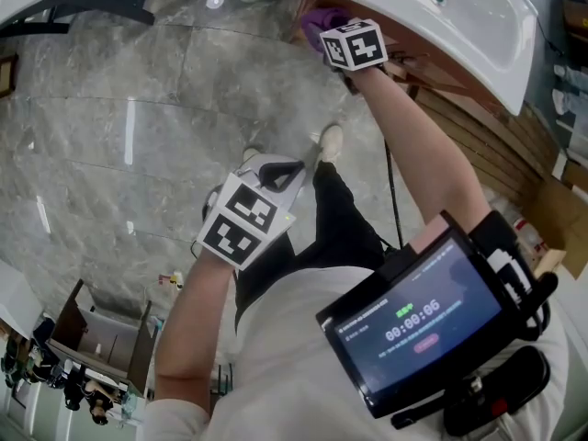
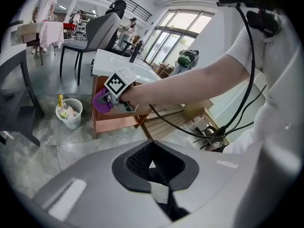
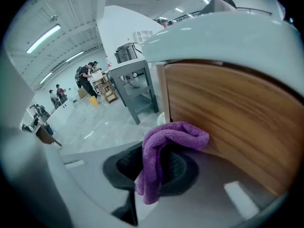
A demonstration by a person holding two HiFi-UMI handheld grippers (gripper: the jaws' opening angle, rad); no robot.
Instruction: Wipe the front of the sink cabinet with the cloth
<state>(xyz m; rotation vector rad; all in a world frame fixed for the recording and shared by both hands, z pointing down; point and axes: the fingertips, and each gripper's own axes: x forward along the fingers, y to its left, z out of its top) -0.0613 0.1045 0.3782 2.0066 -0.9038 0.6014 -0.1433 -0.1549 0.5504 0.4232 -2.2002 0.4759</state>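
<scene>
Two grippers show: the left gripper (image 2: 153,167) hangs over the floor with its fingers (image 2: 137,160) closed together on nothing, and beyond it stands one white wastebasket (image 2: 70,113). The right gripper (image 3: 151,172) has its fingers (image 3: 124,167) clamped on the one purple cloth (image 3: 164,144), whose bunched end lies against the wooden front of the single sink cabinet (image 3: 232,122). In the head view the right gripper's marker cube (image 1: 355,44) hides most of the cloth, and the white sink (image 1: 469,21) covers nearly all of the cabinet.

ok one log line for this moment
right gripper: shut on purple cloth | cloth: against cabinet front | left gripper: shut, empty
</scene>
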